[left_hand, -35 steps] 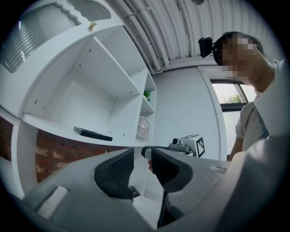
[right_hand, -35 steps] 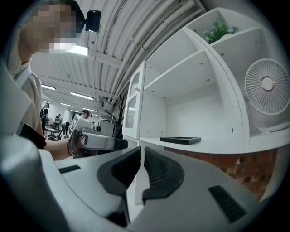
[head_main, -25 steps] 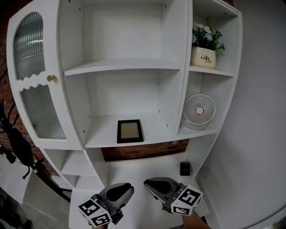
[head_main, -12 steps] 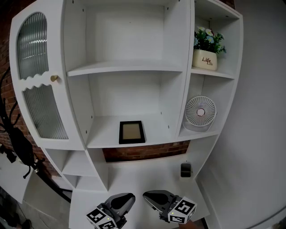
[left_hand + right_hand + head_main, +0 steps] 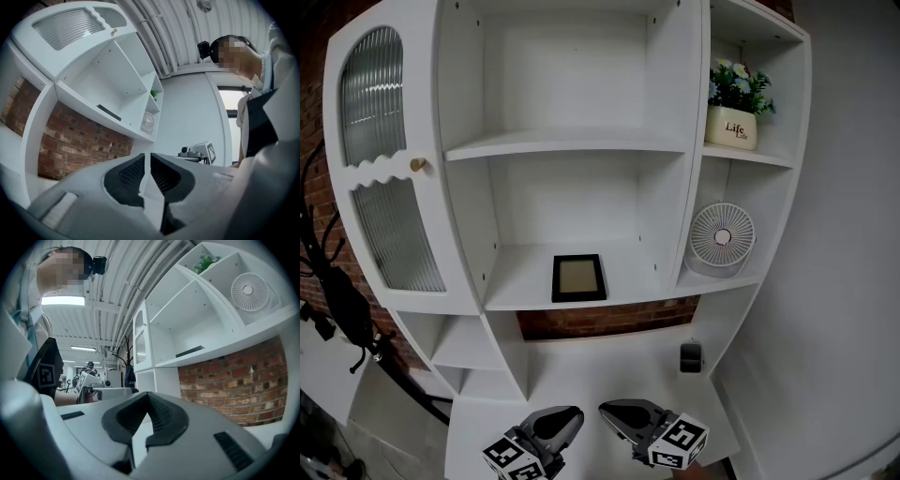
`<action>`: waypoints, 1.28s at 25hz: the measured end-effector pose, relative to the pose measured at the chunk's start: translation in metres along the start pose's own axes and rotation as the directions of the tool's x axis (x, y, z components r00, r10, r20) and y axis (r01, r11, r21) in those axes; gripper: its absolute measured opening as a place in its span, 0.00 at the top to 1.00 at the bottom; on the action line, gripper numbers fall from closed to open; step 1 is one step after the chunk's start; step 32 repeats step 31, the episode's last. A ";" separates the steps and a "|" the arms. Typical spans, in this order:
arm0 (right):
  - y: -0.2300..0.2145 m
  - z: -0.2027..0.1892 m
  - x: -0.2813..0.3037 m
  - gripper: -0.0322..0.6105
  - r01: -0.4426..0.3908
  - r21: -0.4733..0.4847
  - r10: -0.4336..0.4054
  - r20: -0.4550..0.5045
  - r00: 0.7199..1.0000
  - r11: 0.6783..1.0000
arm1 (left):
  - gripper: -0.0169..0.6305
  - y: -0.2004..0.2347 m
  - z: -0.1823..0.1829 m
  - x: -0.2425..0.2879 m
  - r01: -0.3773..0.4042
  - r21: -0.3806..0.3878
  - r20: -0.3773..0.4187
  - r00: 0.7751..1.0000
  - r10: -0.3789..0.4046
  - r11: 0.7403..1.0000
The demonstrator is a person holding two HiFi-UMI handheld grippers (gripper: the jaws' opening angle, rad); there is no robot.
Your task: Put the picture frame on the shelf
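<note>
The black picture frame lies flat on the middle shelf of the white cabinet, with nothing gripping it. It shows as a thin dark strip in the left gripper view and likewise as a dark strip in the right gripper view. Both grippers hover low over the white desk top, well below and in front of the frame. My left gripper has only a thin slit between its pads and holds nothing. My right gripper has its tips touching and is empty.
A small white fan stands in the right-hand bay, with a potted plant one shelf above it. A small black object sits at the desk's right rear. A ribbed-glass door closes the left bay. A dark coat rack stands at far left.
Both grippers have dropped lower in the head view, back towards me. The frame has not moved on its shelf.
</note>
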State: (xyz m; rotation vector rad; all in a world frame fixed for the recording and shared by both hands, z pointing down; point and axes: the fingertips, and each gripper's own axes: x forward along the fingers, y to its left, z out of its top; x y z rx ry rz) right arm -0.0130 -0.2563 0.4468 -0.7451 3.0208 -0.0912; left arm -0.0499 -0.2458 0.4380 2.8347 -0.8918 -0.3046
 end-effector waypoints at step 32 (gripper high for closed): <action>-0.001 0.000 0.003 0.93 0.007 0.001 -0.007 -0.027 1.000 1.000 | 0.91 -0.002 0.003 0.002 0.019 -0.005 0.010 1.000 -0.019 1.000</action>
